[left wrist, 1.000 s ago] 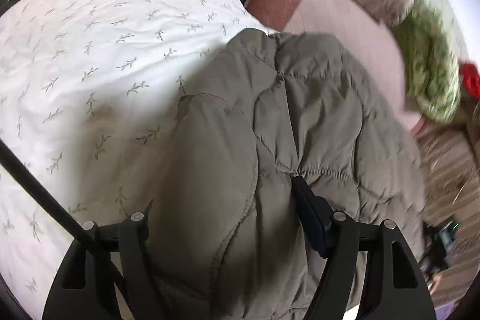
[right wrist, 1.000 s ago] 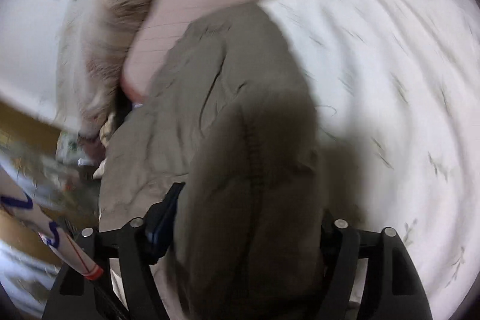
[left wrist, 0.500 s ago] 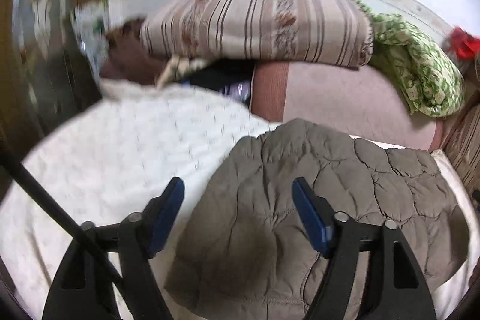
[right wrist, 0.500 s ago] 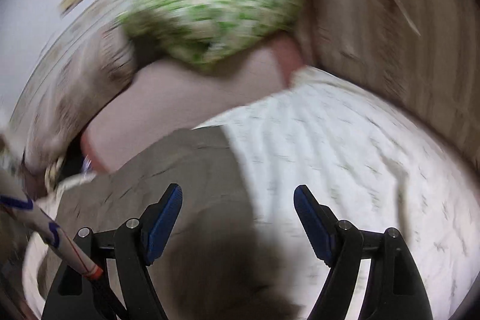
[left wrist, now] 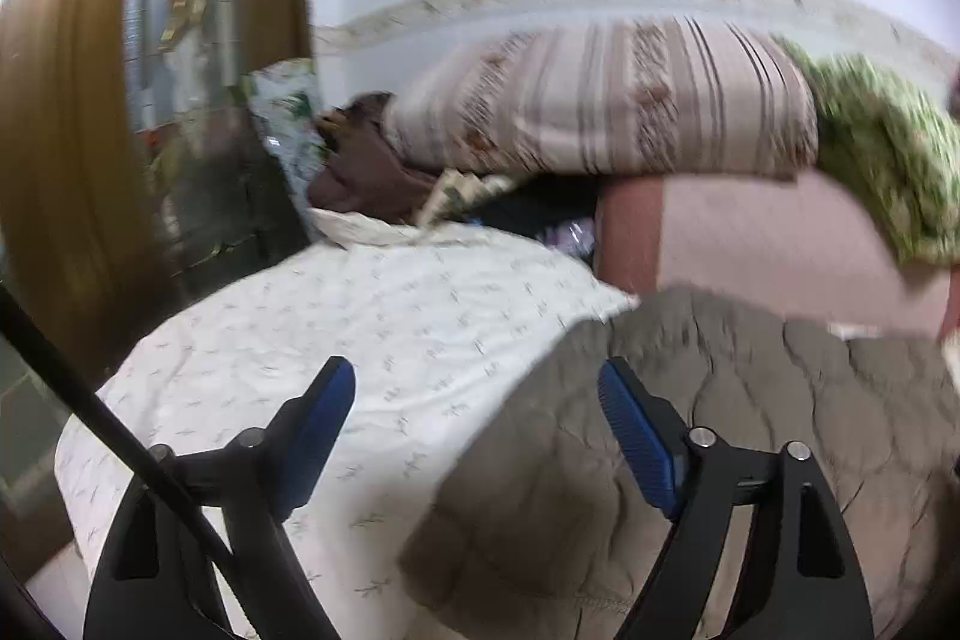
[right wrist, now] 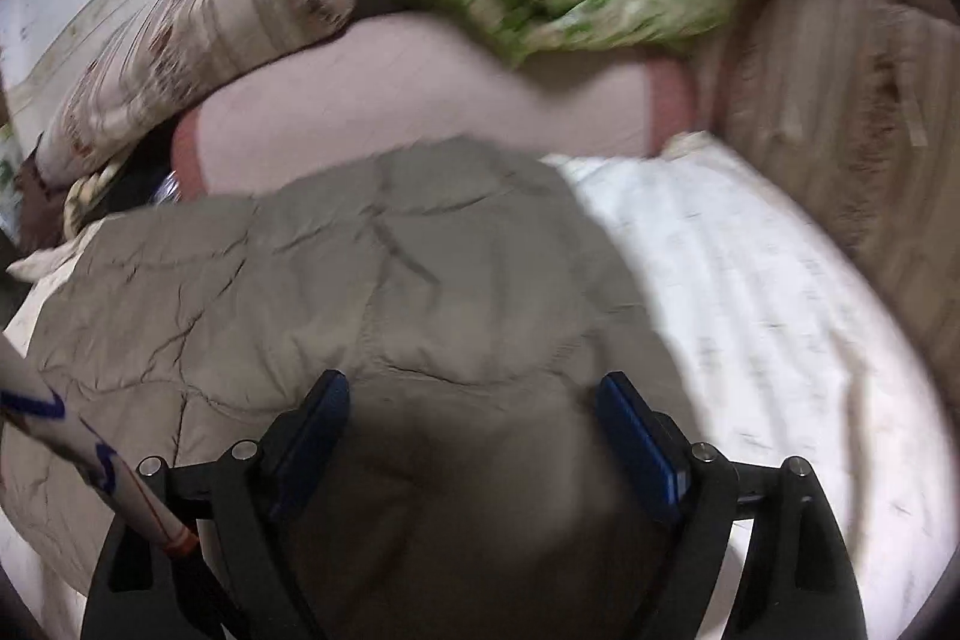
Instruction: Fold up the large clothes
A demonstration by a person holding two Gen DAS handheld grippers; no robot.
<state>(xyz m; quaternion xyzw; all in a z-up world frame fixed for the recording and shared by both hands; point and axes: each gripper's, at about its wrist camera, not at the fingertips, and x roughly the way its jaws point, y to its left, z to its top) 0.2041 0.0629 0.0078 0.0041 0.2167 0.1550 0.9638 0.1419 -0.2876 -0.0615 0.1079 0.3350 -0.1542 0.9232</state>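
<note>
Both grippers have let go of the olive-grey quilted padded jacket and lifted away from it. Their jaws have just been opening: the left gripper and the right gripper stand wide with nothing between the pads. The jacket lies folded on the white leaf-print bedspread. Its puffy filling could spring the fold open, or the bundle could slump toward the bed's edge.
</note>
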